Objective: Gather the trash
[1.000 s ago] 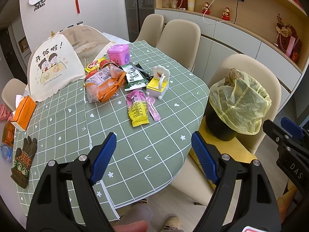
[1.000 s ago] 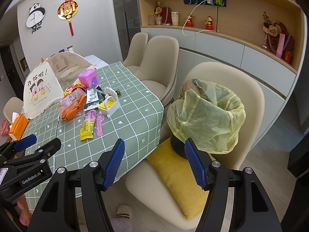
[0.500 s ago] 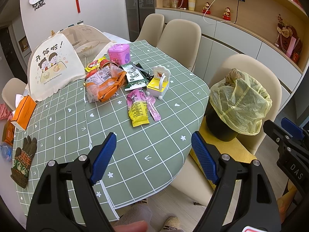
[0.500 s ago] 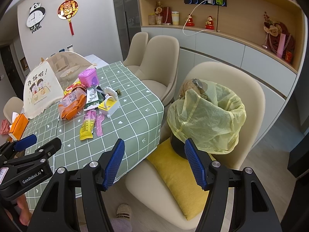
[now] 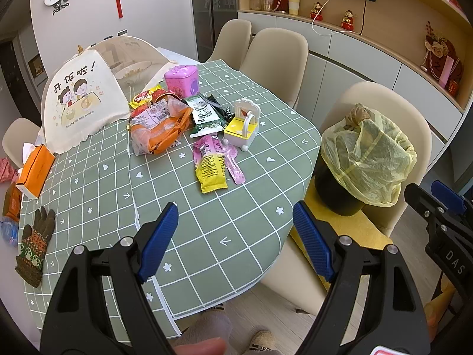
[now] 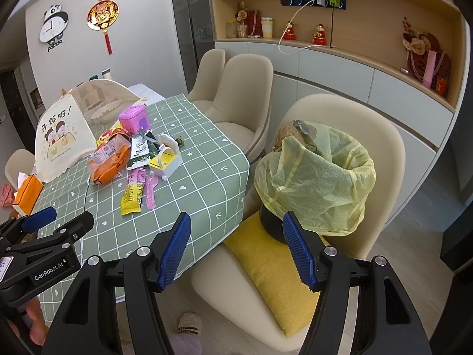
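Note:
Snack wrappers lie in a heap mid-table: an orange bag (image 5: pixel 159 130), a green-white packet (image 5: pixel 204 114), a pink-yellow wrapper (image 5: pixel 210 167) and a pink strip (image 5: pixel 235 162). The heap also shows in the right wrist view (image 6: pixel 130 189). A black bin with a yellow liner (image 5: pixel 366 159) (image 6: pixel 316 183) stands on a chair beside the table. My left gripper (image 5: pixel 235 238) is open and empty above the table's near edge. My right gripper (image 6: pixel 235 245) is open and empty, low in front of the bin.
A green checked tablecloth (image 5: pixel 236 216) covers the table. On it are a pink box (image 5: pixel 180 81), a yellow-white toy chair (image 5: pixel 241 125), a mesh food cover (image 5: pixel 79 100), an orange tissue box (image 5: pixel 35 171) and a glove (image 5: pixel 32 248). A yellow cushion (image 6: pixel 275 269) lies under the bin.

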The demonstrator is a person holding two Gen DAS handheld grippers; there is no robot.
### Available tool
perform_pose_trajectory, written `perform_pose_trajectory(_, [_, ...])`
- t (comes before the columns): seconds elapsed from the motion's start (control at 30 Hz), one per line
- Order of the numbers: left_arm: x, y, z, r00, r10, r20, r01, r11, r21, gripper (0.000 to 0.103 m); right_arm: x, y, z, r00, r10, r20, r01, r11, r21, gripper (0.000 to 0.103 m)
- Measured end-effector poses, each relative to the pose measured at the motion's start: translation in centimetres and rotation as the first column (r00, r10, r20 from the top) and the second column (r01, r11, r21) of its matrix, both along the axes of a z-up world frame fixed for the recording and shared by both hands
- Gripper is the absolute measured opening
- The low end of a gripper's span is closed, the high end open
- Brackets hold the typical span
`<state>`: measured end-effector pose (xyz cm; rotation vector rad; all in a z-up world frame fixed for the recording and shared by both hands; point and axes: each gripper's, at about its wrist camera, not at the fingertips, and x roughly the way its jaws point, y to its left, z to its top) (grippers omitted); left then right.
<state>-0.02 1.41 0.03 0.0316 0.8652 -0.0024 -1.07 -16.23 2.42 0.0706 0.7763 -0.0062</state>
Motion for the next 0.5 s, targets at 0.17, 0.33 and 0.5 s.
perform_pose_trajectory(0.17, [0.01, -0.09, -0.1, 1.0, 0.002, -0.001, -0.002, 1.0, -0.001, 0.076, 0.12, -0.06, -0.16, 1.0, -0.001, -0.002, 0.001, 1.0, -0.001, 0.061])
perform_pose_trajectory(0.33, [0.02, -0.11, -0.18, 1.0, 0.002, 0.0, -0.002, 1.0, -0.001, 0.076, 0.31, -0.3, -0.55, 1.0, 0.001, -0.004, -0.001, 1.0, -0.004, 0.061])
perform_pose_trajectory(0.5, [0.29, -0.07, -0.51, 1.0, 0.004, -0.005, -0.004, 1.0, -0.006, 0.076, 0.48, -0.24, -0.62, 1.0, 0.002, -0.005, -0.002, 1.0, -0.009, 0.061])
